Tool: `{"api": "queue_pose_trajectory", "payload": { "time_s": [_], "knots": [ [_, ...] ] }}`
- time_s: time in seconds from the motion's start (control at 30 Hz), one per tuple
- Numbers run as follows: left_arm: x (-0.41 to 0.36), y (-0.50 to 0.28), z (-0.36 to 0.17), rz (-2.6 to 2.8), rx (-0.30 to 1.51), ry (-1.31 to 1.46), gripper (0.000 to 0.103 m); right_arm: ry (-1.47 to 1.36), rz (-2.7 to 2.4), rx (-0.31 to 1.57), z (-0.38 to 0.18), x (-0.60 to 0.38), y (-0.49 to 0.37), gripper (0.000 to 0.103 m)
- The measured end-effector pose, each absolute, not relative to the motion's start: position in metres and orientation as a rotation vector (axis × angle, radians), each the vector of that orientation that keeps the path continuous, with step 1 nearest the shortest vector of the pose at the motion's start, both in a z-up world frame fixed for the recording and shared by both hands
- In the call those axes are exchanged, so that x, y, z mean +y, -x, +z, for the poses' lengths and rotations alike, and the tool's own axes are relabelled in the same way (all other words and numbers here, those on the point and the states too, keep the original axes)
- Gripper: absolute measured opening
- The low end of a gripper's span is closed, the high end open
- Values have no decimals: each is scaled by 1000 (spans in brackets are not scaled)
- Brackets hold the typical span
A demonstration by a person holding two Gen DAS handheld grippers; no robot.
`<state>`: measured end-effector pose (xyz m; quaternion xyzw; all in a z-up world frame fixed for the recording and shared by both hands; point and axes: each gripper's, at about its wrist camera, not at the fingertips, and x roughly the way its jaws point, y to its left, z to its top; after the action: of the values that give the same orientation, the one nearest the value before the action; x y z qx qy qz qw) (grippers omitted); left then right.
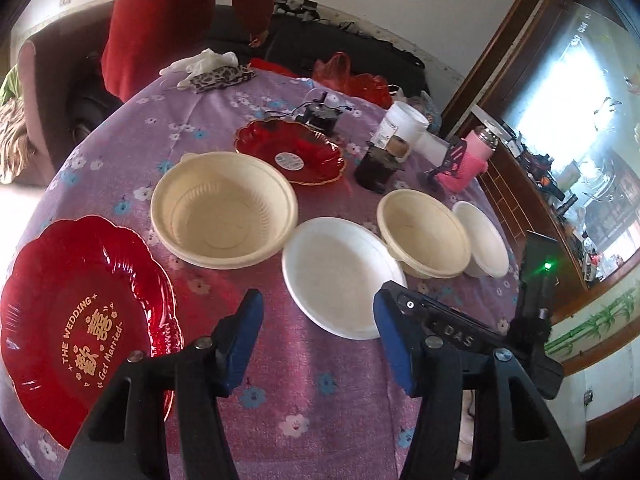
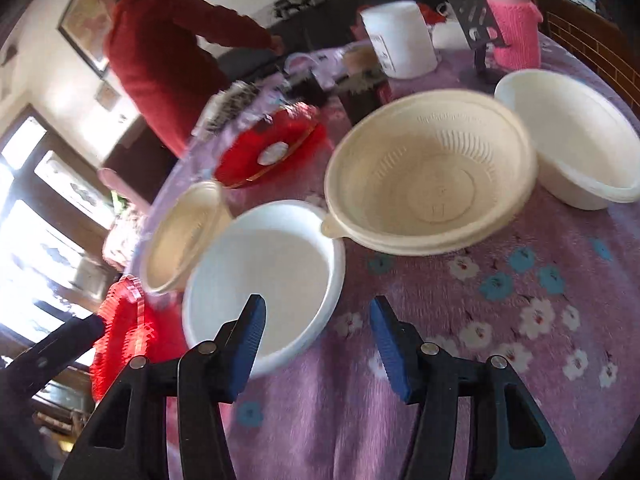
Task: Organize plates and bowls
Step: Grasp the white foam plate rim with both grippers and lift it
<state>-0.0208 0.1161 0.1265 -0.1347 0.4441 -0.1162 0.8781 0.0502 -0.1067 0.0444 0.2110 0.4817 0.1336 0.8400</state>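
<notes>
**Bowls and plates spread empty over the purple floral cloth**

Seen from the left wrist: left gripper (image 1: pixel 318 330) hanging above the tablecloth (image 1: pixel 304 380), jaws parted, nothing between the blue pads (image 1: pixel 244 344). At 12 o'clock from it, just beyond the fingertips, a white foam plate (image 1: pixel 340 276), bare. At 11 o'clock, a large cream bowl (image 1: pixel 224 210), empty, ribbed inside. At 9 o'clock, a red wedding plate (image 1: pixel 80 320) with gold lettering, nothing on it. Farther off at 12 o'clock, a second red plate (image 1: pixel 290 152), only a round sticker in its middle. At 1 o'clock, a smaller cream bowl (image 1: pixel 424 232), empty, touching a white bowl (image 1: pixel 482 238) beside it. Behind these, a white tub (image 1: pixel 402 128) and a pink-sleeved bottle (image 1: pixel 466 160).

Seen from the right wrist, blurred: right gripper (image 2: pixel 318 332) also unclenched, holding nothing, its left pad over the white plate's rim. Person in red (image 1: pixel 176 12) standing at the table's far edge.
</notes>
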Motion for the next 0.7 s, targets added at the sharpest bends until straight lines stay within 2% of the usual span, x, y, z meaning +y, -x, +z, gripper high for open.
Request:
{"api": "queue_pose_trajectory", "payload": {
  "time_s": [0.07, 0.13, 0.3, 0.5, 0.7],
  "knots": [
    [118, 18, 125, -237, 935, 278, 57, -509, 301, 1061, 33, -106, -59, 24],
    [118, 15, 121, -230, 944, 273, 58, -535, 307, 1077, 28, -107, -60, 17],
    [113, 12, 111, -230, 968, 255, 58, -518, 340, 1088, 36, -115, -43, 9],
    [89, 14, 92, -269, 1009, 218, 60, -455, 366, 1118, 49, -133, -12, 8],
    [62, 12, 62, -291, 1077, 197, 62, -439, 347, 1142, 35, -146, 0, 10]
  ]
}}
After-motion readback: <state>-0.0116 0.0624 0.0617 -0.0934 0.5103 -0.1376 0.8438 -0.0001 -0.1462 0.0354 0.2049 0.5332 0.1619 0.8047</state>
